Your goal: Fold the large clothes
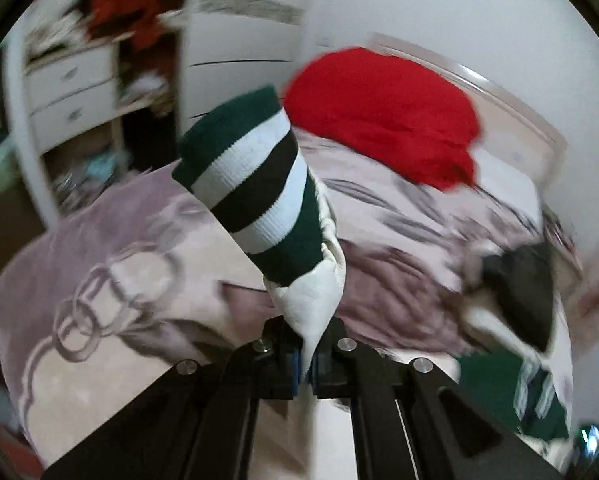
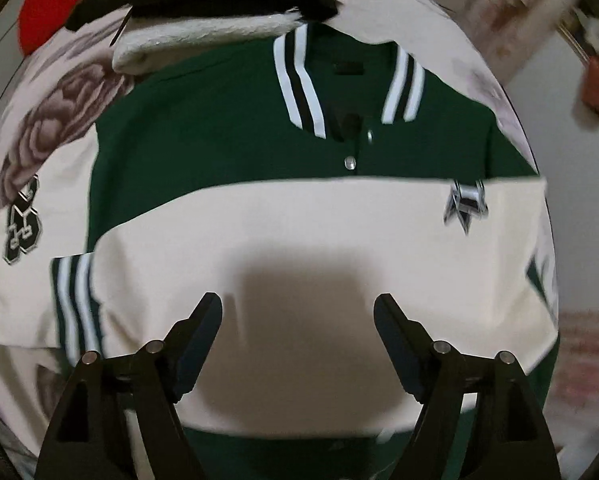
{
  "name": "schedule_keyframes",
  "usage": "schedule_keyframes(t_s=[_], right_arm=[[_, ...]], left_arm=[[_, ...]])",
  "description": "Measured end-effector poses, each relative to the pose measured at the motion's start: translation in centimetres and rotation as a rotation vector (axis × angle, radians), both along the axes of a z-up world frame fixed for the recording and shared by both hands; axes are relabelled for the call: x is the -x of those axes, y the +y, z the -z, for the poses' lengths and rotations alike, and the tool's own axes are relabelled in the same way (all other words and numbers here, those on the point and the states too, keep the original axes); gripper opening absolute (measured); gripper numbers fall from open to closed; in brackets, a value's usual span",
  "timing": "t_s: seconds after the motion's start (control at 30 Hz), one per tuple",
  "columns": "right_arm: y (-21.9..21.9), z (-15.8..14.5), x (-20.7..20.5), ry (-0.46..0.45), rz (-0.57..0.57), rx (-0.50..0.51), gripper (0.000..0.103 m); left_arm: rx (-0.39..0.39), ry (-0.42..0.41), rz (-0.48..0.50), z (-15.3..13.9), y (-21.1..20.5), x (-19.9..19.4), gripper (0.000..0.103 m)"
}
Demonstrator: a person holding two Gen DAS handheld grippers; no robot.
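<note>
A green and cream varsity jacket (image 2: pixel 227 144) lies flat on the bed, collar away from me, one cream sleeve (image 2: pixel 339 232) folded across its chest. My right gripper (image 2: pixel 298 312) hovers open over that sleeve, touching nothing. My left gripper (image 1: pixel 308 364) is shut on the other cream sleeve (image 1: pixel 311 300), lifted off the bed; its green, white and black striped cuff (image 1: pixel 255 176) stands up in front of the camera. Part of the jacket's body (image 1: pixel 499 392) shows at the lower right of the left wrist view.
The bed has a mauve floral cover (image 1: pixel 99 280). A red garment (image 1: pixel 383 116) lies near the headboard. A black and white fleecy garment (image 2: pixel 219 8) lies just beyond the jacket's collar. A white drawer unit (image 1: pixel 71 92) stands beside the bed.
</note>
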State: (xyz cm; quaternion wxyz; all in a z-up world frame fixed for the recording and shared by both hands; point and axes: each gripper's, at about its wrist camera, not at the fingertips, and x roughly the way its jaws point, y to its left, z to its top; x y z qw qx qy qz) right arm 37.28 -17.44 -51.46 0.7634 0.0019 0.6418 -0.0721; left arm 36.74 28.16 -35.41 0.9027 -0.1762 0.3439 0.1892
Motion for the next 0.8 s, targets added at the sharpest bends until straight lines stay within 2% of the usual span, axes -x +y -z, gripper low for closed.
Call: schedule_keyframes(t_s=[0.03,0.13,0.17,0.23,0.37,0.47,0.57,0.63,0.7,0.77,0.8], right_arm=[[-0.8,0.1,-0.2,0.009,0.004,-0.029,0.080],[-4.8,-0.7,-0.1,0.009,0.059,-0.122,0.080],[-6.6,-1.4,0.4,-0.004,0.077,-0.133,0.080],[-10.3,-2.4,1.4,-0.018,0.115,-0.145,0.080],[-20.1,-3.3,4.9,-0.003,0.232,-0.145,0.080],[-27.7,-2.4,7.9,0.029,0.319,-0.147,0.080],[-34.6,-1.3,10.8,0.057,0.400,-0.160,0.080],[-38.0,-0.8,12.3,0.069,0.426,-0.182,0.080],[-40.9,-0.7,13.4,0.062,0.441,-0.233,0.080],[-42.7,-0.5,14.1,0.052,0.453,-0.312,0.080],[-43.4,-0.4,14.2,0.042,0.463,-0.370,0.080]], left_arm=[[-0.001,0.005,0.034,-0.7,-1.8,-0.5,0.001],[0.000,0.033,0.208,-2.7,-11.9,-1.2,0.001],[0.015,0.043,0.285,-2.9,-16.7,-1.8,0.001],[0.065,0.062,0.375,-2.5,-23.0,-2.1,0.001],[0.193,0.147,0.566,1.9,-37.3,-3.4,0.001],[0.213,0.245,0.668,6.7,-46.1,-3.7,0.001],[0.171,0.381,0.731,11.8,-51.8,-3.9,0.002],[0.129,0.461,0.738,14.0,-53.6,-4.2,0.005],[0.100,0.470,0.742,13.9,-54.0,-4.2,0.009],[0.103,0.447,0.755,13.1,-53.7,-3.8,0.025],[0.092,0.447,0.767,13.1,-53.6,-3.5,0.045]])
